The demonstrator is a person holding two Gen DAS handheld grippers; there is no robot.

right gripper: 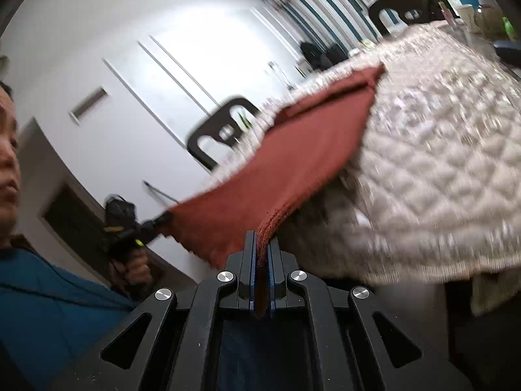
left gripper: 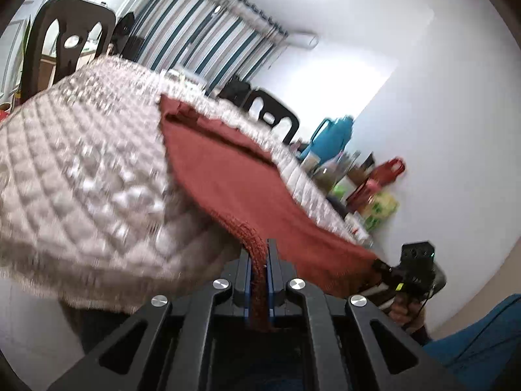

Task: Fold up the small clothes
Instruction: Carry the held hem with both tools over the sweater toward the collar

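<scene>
A rust-red garment (left gripper: 234,176) lies partly on the quilted table cover (left gripper: 81,163), its near edge lifted off the table's front. My left gripper (left gripper: 259,247) is shut on one near corner of it. My right gripper (right gripper: 262,241) is shut on the other near corner, and it also shows in the left wrist view (left gripper: 381,265). The garment (right gripper: 293,156) stretches taut between both grippers, its far end still resting on the table cover (right gripper: 439,150). The left gripper shows in the right wrist view (right gripper: 162,220).
Dark chairs (left gripper: 65,39) (left gripper: 270,114) (right gripper: 218,133) stand around the table. A blue jug (left gripper: 332,137), red bag (left gripper: 387,169) and several small items crowd the table's far right end by the white wall. The person in blue (right gripper: 39,309) stands close behind.
</scene>
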